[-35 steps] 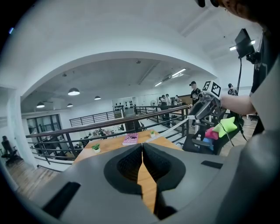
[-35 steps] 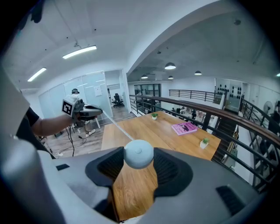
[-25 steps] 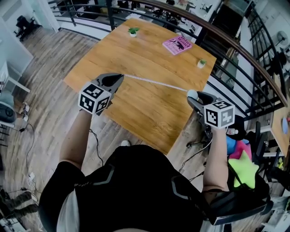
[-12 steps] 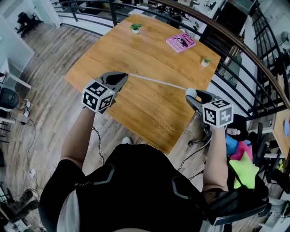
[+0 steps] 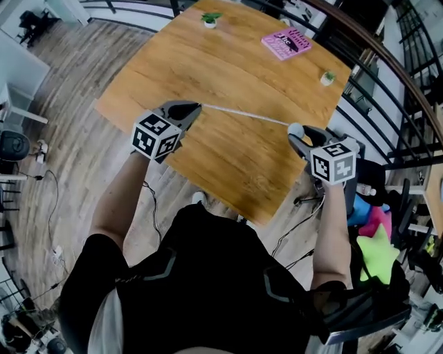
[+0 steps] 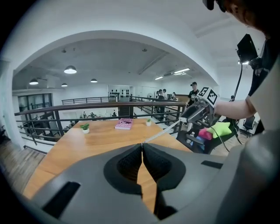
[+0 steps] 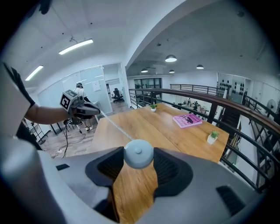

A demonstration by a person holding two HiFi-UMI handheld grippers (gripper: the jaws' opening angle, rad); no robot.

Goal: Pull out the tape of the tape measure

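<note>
Pinching the tape (image 5: pixel 242 115), the left hand-held gripper (image 6: pixel 142 146) hides its tip.

This is a large open-plan office, seemingly on a gallery level. A dark metal railing (image 6: pixel 87 105) runs along the far side, and round ceiling lamps (image 6: pixel 70 70) and a strip light (image 7: pixel 75 46) sit under a white vaulted ceiling. Glass-walled rooms (image 7: pixel 94 83) with an office chair (image 7: pixel 116 93) stand at the far left. A wooden table (image 5: pixel 228 76) on the wood-plank floor (image 5: pixel 76 90) carries two small potted plants (image 5: pixel 210 19) and a pink book (image 5: pixel 286 43) at its far end, people (image 6: pixel 193 92) stand in the far background, and cables (image 5: pixel 48 200) trail over the floor on the left.
</note>
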